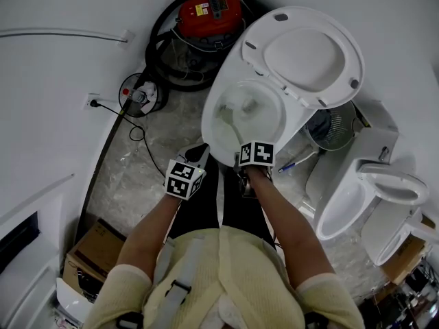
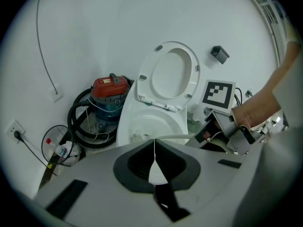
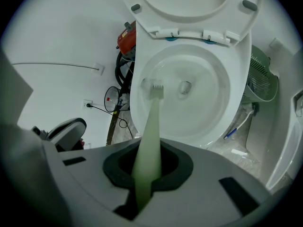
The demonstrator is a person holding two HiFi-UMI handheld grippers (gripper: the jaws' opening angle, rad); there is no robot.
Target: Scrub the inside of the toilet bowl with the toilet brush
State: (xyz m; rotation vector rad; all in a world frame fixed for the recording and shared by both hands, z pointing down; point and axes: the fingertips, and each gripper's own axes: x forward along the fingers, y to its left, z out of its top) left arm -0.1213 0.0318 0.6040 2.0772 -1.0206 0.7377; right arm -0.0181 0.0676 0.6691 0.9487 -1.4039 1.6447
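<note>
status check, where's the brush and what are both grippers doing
Right gripper shut on toilet brush, bristle end inside toilet bowl. Left gripper shut, empty, off to the side. Seat up, nothing in the way.

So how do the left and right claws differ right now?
Grip: left claw is shut on nothing, right claw on the toilet brush handle. Aim: right claw points into the toilet bowl, brush head inside; left claw sits off its front-left. Both are shut.

Glossy white ceramic toilet bowl (image 3: pixel 239 89), smooth pale-green plastic toilet brush (image 3: pixel 150 126) — matt brown cardboard box (image 1: pixel 99 249)
</note>
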